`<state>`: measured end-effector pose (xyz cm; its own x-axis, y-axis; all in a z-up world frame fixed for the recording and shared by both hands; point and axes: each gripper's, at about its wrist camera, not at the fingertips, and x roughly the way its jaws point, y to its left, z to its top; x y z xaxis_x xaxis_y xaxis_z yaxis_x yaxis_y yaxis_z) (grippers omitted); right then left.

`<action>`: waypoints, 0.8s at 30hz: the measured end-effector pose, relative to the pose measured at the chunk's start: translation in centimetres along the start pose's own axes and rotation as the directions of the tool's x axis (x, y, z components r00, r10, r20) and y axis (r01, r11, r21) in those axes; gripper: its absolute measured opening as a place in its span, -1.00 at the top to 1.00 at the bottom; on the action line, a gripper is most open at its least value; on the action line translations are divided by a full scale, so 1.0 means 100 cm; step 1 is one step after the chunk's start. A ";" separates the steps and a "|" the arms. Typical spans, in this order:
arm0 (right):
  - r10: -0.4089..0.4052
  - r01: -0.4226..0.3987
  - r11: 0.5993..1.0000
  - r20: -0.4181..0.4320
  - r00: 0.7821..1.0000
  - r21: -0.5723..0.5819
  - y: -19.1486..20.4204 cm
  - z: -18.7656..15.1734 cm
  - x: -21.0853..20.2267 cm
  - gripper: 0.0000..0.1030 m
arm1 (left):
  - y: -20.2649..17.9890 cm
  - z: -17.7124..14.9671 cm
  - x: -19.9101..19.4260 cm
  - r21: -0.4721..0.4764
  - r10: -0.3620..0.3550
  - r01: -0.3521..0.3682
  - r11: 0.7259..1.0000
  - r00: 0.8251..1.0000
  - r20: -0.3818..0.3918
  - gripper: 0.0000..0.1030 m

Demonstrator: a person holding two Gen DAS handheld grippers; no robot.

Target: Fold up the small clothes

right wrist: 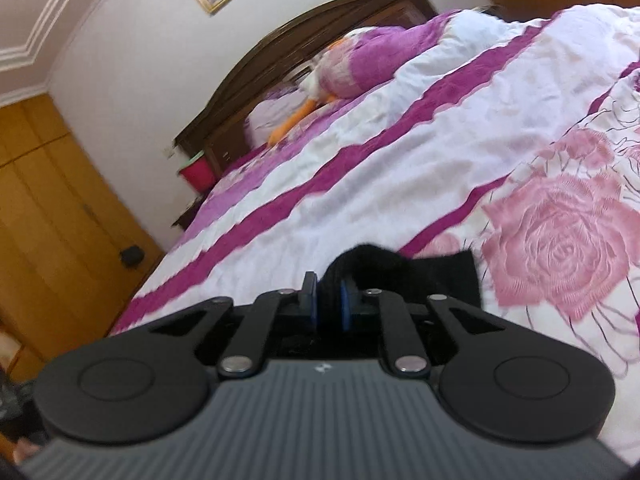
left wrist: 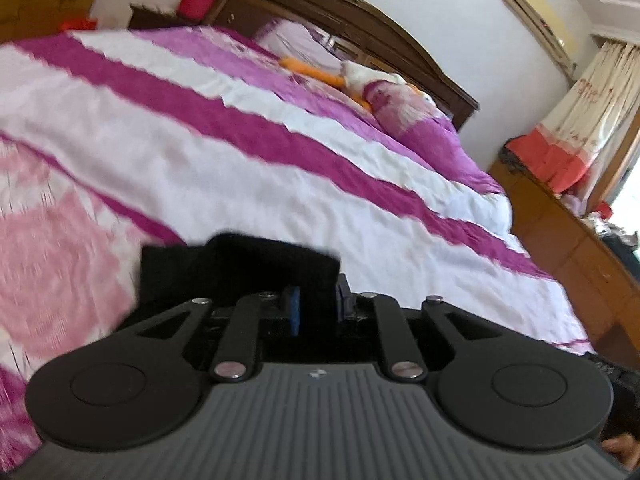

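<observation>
A small black garment (left wrist: 240, 268) is lifted off the bed, and both grippers hold it. In the left wrist view my left gripper (left wrist: 318, 300) has its blue pads close together with black cloth bunched between them; the cloth spreads out to the left. In the right wrist view my right gripper (right wrist: 330, 300) pinches a raised fold of the same black garment (right wrist: 420, 272), which trails off to the right. Most of the garment is hidden behind the gripper bodies.
The bed has a white quilt (left wrist: 240, 152) with magenta stripes and pink roses. A plush toy with orange parts (left wrist: 360, 76) lies by the pillows near the dark headboard (left wrist: 360, 12). A wooden dresser (left wrist: 580, 240) stands to the right, and wardrobe doors (right wrist: 48, 208) to the left.
</observation>
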<state>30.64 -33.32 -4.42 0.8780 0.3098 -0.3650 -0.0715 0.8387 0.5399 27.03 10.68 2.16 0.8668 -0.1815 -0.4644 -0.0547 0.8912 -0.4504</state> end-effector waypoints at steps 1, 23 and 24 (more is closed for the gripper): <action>-0.011 0.011 1.000 0.006 1.000 0.012 -0.001 0.002 0.003 0.69 | -0.002 0.003 0.001 0.017 0.011 -0.011 1.000 1.000 0.005 0.66; -0.014 -0.007 0.963 -0.075 0.997 -0.270 0.023 -0.001 -0.008 0.32 | -0.004 -0.005 -0.014 0.157 0.074 -0.076 0.985 0.997 0.014 0.45; -0.008 -0.032 0.956 -0.133 0.991 -0.292 0.026 -0.002 -0.001 0.32 | -0.002 -0.008 -0.009 0.157 0.082 -0.081 0.984 0.997 0.003 0.45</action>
<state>30.29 -31.08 -3.13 0.8076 0.3604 -0.4669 -0.2346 0.9226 0.3064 25.82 10.32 2.06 0.8609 -0.1069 -0.4974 -0.0465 0.9571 -0.2861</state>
